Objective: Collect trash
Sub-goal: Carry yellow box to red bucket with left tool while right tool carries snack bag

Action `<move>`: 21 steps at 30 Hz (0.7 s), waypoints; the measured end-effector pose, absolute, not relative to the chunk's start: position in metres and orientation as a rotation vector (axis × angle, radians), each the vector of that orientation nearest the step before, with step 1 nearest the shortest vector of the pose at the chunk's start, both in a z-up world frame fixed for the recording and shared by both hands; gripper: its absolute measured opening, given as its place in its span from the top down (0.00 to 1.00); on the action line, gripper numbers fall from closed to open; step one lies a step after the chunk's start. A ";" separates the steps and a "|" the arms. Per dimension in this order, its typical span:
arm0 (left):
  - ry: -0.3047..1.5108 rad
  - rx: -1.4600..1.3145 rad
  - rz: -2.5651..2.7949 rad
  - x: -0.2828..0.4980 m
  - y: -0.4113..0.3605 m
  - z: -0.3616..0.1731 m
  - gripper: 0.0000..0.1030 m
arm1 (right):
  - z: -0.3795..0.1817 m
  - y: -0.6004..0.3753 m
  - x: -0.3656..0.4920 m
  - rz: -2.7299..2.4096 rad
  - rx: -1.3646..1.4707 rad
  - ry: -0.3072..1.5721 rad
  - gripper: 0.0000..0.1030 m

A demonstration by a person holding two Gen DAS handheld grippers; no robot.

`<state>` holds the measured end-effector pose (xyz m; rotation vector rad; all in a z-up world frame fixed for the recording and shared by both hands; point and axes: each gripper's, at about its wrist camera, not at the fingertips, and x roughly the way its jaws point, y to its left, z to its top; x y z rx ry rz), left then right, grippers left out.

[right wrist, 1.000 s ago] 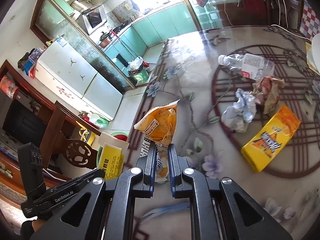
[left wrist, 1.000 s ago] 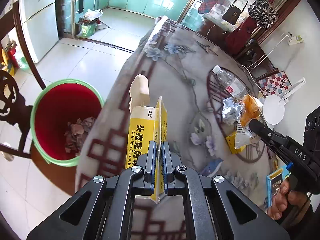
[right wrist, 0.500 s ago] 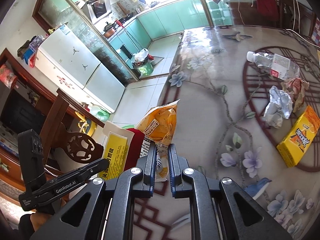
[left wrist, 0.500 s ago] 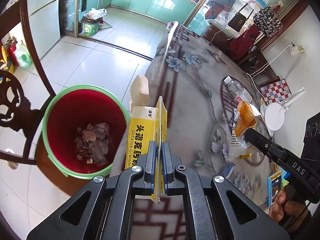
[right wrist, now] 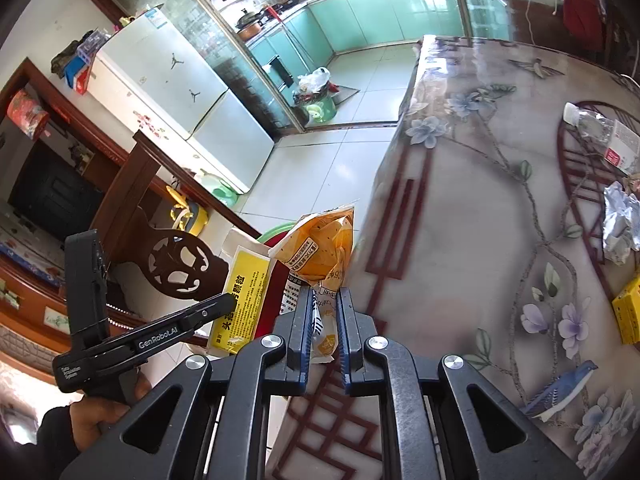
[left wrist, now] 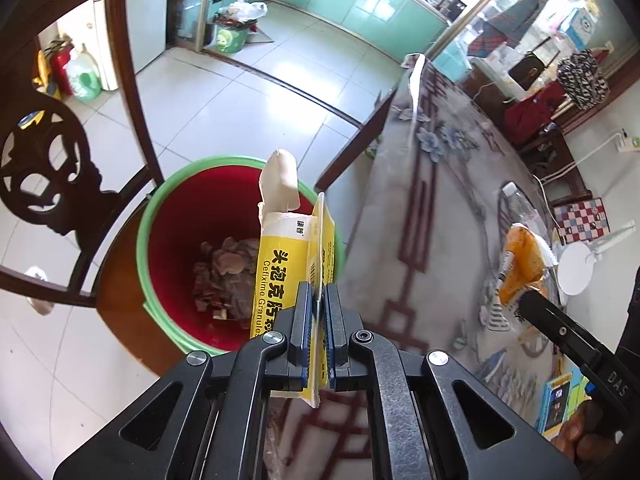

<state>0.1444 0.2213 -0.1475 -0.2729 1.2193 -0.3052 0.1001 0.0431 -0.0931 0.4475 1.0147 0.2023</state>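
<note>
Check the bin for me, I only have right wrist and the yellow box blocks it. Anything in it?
Observer: Yes, left wrist shows brownish scraps at the bottom of the red bin.
Operator: Box over the opening?
Observer: The yellow box, clamped in the left gripper, appears over the bin's right side in that view.
Operator: And my packet?
Observer: The orange packet in the right gripper hangs over the table, short of the bin.
</note>
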 end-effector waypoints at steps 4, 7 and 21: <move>1.237 -0.281 -0.277 0.150 0.233 -0.156 0.95 | -0.098 0.056 0.109 0.230 0.432 1.034 0.91; 1.250 -0.283 -0.266 0.152 0.239 -0.162 0.95 | -0.103 0.065 0.115 0.257 0.422 1.048 0.91; 1.290 -0.308 -0.257 0.163 0.252 -0.180 0.95 | -0.125 0.115 0.150 0.365 0.349 1.123 0.91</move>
